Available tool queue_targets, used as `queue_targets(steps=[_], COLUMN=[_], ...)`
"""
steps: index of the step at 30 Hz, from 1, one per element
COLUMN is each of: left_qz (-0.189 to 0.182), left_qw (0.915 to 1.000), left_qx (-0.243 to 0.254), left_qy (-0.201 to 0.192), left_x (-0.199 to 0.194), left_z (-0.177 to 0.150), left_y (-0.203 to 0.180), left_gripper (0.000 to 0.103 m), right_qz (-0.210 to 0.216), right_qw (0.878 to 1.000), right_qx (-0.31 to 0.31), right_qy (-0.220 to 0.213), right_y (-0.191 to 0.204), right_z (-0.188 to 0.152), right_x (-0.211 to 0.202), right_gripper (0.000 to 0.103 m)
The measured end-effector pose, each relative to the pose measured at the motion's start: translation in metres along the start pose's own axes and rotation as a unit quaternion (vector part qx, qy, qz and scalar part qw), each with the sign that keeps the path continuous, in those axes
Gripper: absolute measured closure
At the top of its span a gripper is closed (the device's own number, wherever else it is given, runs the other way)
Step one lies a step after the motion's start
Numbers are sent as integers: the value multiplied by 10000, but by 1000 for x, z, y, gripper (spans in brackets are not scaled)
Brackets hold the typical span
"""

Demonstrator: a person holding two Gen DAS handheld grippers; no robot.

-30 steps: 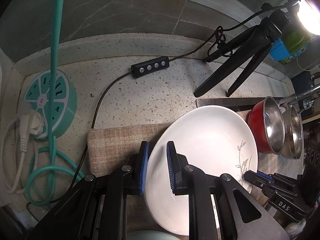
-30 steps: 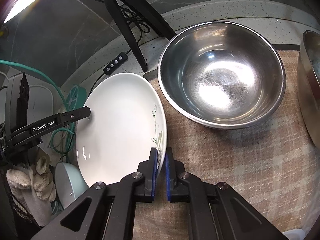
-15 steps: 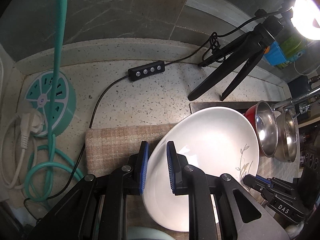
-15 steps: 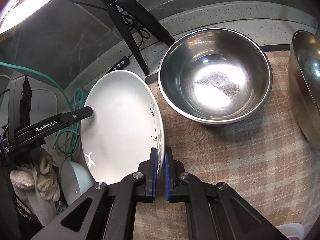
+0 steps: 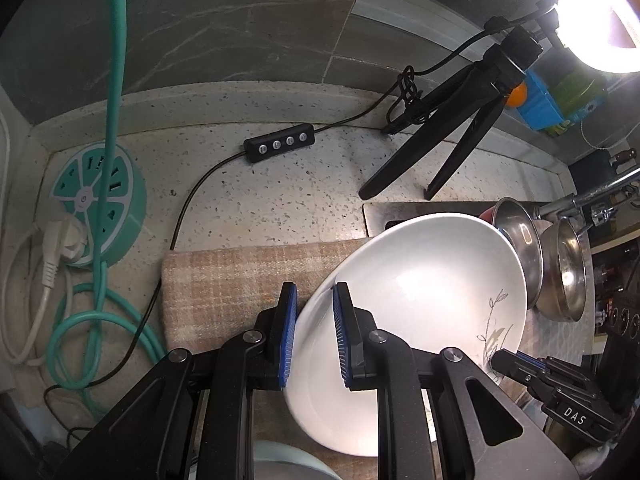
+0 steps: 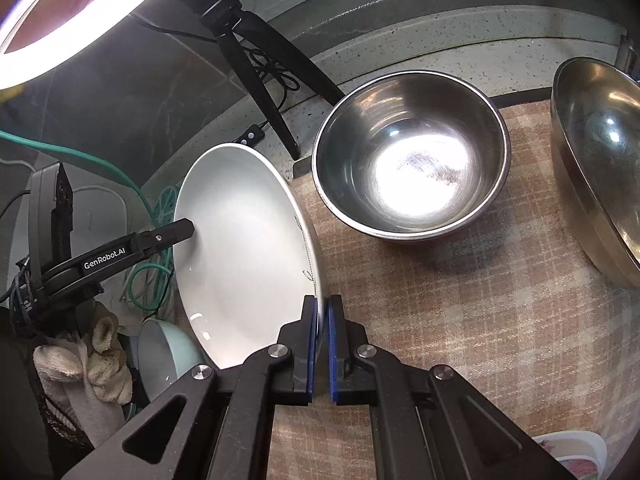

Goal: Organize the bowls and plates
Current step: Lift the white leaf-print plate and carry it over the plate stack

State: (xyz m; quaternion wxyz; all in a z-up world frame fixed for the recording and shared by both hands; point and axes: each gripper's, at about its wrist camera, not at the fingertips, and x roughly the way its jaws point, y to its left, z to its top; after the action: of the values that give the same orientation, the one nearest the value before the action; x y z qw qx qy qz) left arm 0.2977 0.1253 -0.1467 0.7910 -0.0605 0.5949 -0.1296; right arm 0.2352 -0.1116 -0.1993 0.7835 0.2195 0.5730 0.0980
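A white plate [image 5: 424,312] with a leaf print is held tilted above the checked cloth [image 5: 224,280]. My left gripper [image 5: 314,300] has its jaws around the plate's left rim, with a gap on the outer side. My right gripper [image 6: 323,312] is shut on the plate's [image 6: 240,248] right rim. A steel bowl [image 6: 412,160] with a red outside sits on the cloth [image 6: 460,320], and a second steel bowl [image 6: 600,160] stands at the right. A pale blue bowl [image 6: 164,356] lies low under the plate.
A black tripod [image 5: 448,136] with a ring light, an inline switch [image 5: 278,145] and its cable stand on the speckled counter behind. A teal round power strip [image 5: 96,204] with hose and white plug is at the left. A patterned dish [image 6: 568,452] is at the lower right.
Both grippers have lifted the plate and tipped it steeper, its left edge higher. The bowls now sit farther off in the right wrist view.
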Motion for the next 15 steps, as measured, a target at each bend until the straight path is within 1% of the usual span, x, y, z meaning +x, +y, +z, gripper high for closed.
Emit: queue_targets(steps=[15], left_qz=[-48], left_qw=[9999], left_qx=[100], left_qy=[-95], left_x=[-17], left_z=[-12], left_y=[-25], left_gripper=[87], right_qz=[133], right_qw=[9998], right_qx=[107], right_qy=[-100], right_y=[-14], right_z=[-6], right_x=[-25], right_gripper=[98])
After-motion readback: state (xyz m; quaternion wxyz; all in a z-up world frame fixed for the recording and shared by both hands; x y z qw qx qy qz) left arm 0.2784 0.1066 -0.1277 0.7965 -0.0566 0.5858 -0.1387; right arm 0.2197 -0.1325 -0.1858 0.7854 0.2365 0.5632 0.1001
